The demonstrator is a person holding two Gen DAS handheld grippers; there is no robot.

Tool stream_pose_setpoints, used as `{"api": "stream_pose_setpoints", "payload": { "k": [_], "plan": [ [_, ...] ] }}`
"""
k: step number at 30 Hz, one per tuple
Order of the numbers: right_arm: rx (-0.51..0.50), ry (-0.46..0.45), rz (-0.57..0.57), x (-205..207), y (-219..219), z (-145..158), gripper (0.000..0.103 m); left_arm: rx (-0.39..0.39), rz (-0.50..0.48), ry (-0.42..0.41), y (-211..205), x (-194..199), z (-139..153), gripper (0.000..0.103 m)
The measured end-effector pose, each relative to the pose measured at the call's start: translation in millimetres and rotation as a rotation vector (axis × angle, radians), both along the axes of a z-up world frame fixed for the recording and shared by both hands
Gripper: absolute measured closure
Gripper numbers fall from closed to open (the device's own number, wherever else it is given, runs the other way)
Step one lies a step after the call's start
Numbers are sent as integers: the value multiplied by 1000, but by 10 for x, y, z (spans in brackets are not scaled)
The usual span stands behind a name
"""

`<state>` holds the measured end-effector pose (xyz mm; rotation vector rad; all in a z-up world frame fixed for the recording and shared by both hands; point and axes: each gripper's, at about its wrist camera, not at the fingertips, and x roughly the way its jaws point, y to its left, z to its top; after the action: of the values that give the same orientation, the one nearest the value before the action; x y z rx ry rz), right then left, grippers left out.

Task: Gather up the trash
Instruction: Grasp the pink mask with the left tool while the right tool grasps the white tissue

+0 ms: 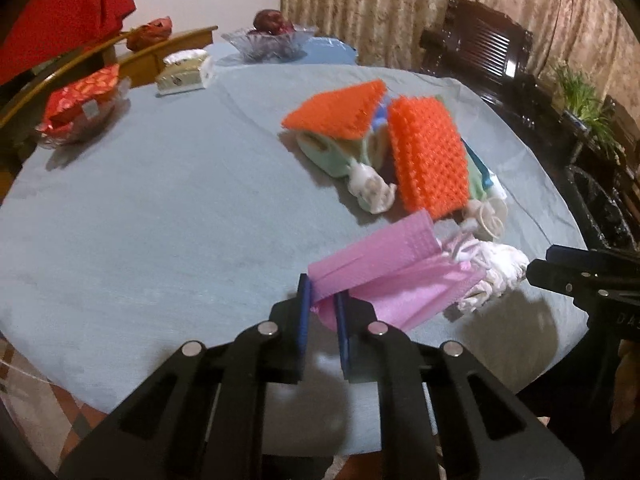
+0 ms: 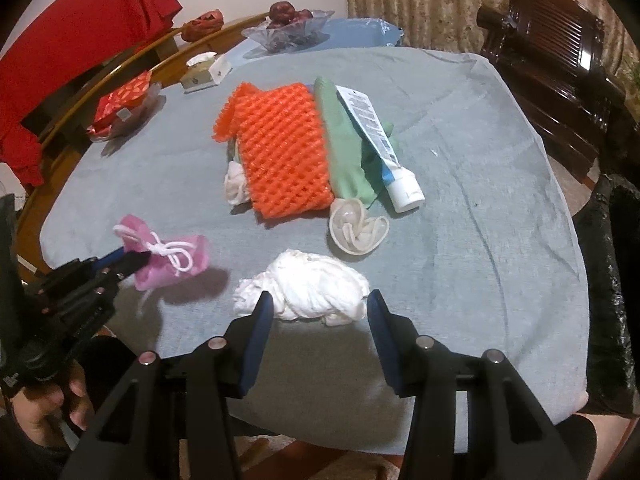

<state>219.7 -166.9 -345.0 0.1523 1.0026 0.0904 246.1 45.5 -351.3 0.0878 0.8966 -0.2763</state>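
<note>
Trash pieces lie on the worktop (image 2: 480,160): the left tool (image 1: 322,300) is clenched on one pink mask (image 1: 384,268), while the right tool (image 2: 320,312) hangs released astride one white tissue wad (image 2: 308,284). Beyond lie two orange foam nets (image 1: 428,160) and one tube (image 2: 380,140) running lengthwise, cap toward the camera.

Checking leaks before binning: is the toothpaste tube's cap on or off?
On. The toothpaste tube lies flat on the table, its white cap fitted at its end.
</note>
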Motion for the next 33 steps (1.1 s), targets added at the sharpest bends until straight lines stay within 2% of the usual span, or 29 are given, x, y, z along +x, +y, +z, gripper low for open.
{"api": "stream_pose_setpoints", "payload": {
  "k": [9, 15, 20, 23, 26, 27, 33],
  "plan": [
    [0, 6, -2, 28, 25, -66, 56, -3, 31, 5, 85, -14, -5, 92],
    [0, 31, -4, 121, 39, -206, 63, -8, 28, 12, 78, 12, -38, 92],
    [-24, 34, 1, 167, 69, -274, 73, -1, 32, 18, 70, 18, -72, 92],
    [-60, 22, 14, 156, 90, -277, 85, 0, 33, 16, 68, 5, -65, 92],
    [-43, 7, 11, 124, 54, -249, 95, 1, 35, 12, 64, -2, -40, 92],
    [-40, 4, 12, 115, 40, -224, 102, 2, 35, 10, 61, -4, -31, 92],
    [-24, -21, -6, 39, -95, -56, 102, -1, 21, -9, -23, -45, 85, 91]
  ]
}}
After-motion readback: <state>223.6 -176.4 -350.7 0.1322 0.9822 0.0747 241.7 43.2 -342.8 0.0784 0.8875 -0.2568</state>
